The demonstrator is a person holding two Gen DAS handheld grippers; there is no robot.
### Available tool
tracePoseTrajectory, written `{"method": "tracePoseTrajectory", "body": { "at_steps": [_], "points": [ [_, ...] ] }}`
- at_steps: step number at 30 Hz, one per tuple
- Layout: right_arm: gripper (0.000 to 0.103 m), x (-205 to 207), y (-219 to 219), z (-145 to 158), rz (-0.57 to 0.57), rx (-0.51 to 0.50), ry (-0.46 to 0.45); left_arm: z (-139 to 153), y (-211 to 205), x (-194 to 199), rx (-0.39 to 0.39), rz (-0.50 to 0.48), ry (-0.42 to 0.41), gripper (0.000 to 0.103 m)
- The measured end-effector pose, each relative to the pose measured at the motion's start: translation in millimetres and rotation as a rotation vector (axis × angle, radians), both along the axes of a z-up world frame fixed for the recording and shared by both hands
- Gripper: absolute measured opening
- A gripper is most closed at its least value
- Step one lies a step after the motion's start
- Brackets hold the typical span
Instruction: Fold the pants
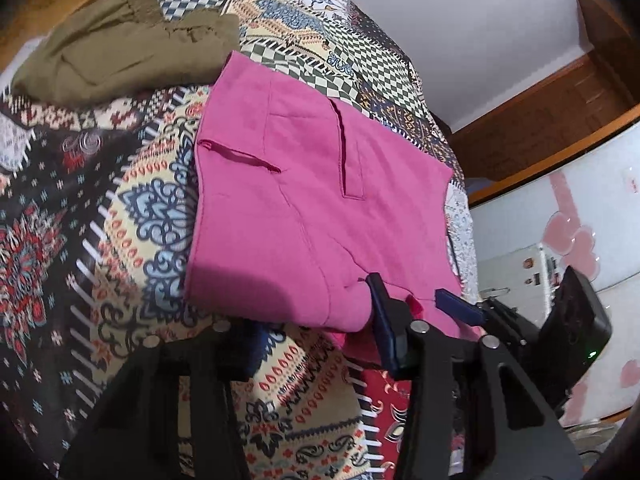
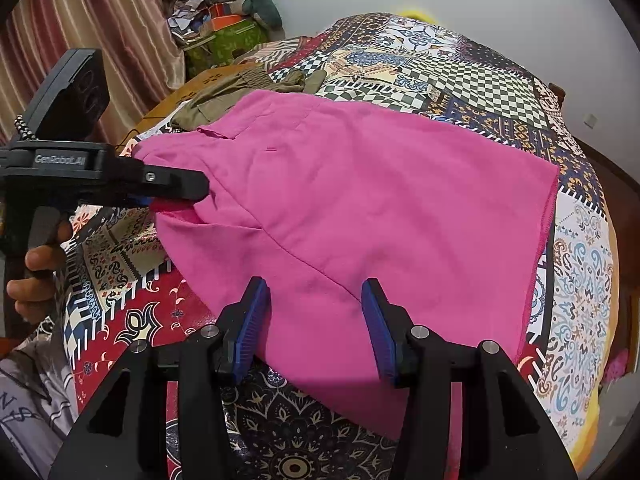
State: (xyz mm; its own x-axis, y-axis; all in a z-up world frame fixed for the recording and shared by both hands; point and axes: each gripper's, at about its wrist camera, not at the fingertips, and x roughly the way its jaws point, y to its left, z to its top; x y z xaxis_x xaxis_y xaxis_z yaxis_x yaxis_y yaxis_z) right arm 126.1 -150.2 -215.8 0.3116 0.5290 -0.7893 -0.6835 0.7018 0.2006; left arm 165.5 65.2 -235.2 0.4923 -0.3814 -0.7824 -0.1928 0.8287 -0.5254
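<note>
Right, left wrist view first: the pink pants [image 1: 320,208] lie spread across the middle of the frame on a patchwork bedspread [image 1: 100,216] of checks, paisley and florals. An olive garment [image 1: 120,52] sits bunched at upper left, its edge touching the pink cloth. Plain white wall [image 1: 460,20] fills the upper right, with a wooden frame [image 1: 540,120] and a white fridge [image 1: 560,264] at right. The left gripper [image 1: 316,348] sits low at the pants' near edge; whether it's clamped I cannot tell here.

Over to the right wrist view: the pants fill the centre and that left gripper [image 2: 200,192], at left, is pinched shut on a fold of pink fabric. The right gripper [image 2: 316,320] stands open at bottom centre, blue pads [image 2: 252,320] apart over the near edge. Striped curtain [image 2: 100,12] upper left, piled belongings [image 2: 224,20] beside it.
</note>
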Motion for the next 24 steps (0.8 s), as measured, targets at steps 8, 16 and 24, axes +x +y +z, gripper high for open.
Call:
{"method": "tracePoseTrajectory", "body": {
  "at_steps": [8, 16, 24],
  "points": [
    [0.045, 2, 1, 1, -0.010, 0.002, 0.008, 9, -13, -1, 0.141, -0.055, -0.058, 0.031],
    [0.045, 9, 9, 2, -0.005, 0.008, 0.015, 30, -7, -5, 0.191, -0.057, -0.114, 0.028],
    [0.046, 10, 30, 8, 0.038, 0.013, 0.010, 49, -9, -23, 0.345, -0.045, -0.170, 0.026]
  ]
}}
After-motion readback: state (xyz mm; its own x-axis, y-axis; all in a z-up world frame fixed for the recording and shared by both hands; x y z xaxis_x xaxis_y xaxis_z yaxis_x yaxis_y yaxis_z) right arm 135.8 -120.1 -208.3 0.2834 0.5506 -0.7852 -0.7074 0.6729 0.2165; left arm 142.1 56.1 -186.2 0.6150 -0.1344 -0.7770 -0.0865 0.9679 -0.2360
